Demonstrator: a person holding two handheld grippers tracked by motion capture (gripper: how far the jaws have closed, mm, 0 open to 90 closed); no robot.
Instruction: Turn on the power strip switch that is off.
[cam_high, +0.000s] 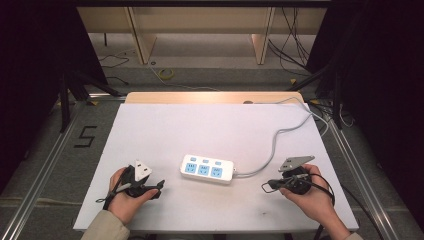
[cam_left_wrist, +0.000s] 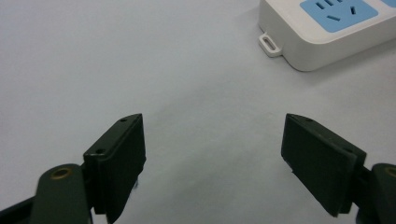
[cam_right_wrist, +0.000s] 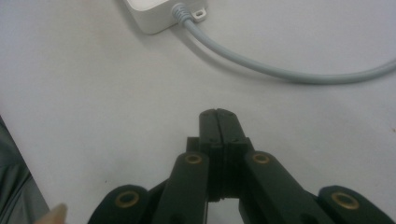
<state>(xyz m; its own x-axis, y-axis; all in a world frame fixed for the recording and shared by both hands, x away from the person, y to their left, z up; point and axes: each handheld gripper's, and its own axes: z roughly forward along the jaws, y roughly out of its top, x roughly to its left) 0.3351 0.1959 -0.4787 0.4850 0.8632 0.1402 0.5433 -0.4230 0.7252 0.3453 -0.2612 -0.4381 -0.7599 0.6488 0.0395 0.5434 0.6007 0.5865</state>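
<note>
A white power strip (cam_high: 208, 169) with three blue sockets lies mid-table, nearer the front edge of the white table (cam_high: 165, 125), its grey cable (cam_high: 280, 135) running to the far right corner. Left gripper (cam_left_wrist: 212, 154) is spread wide, empty; right gripper (cam_right_wrist: 218, 116) is pressed together, empty.

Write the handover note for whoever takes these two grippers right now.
Left gripper: jaws wide open, empty, just above the white table, left of the power strip.
Right gripper: jaws pressed shut on nothing, to the right of the strip, near its grey cable.
Power strip: flat mid-table, three blue sockets up, nothing plugged in; cable runs right and off the far edge.
Done: nothing visible, strip untouched.
Left: likely the whole job; approach the strip, and open the right gripper before any grasp.
</note>
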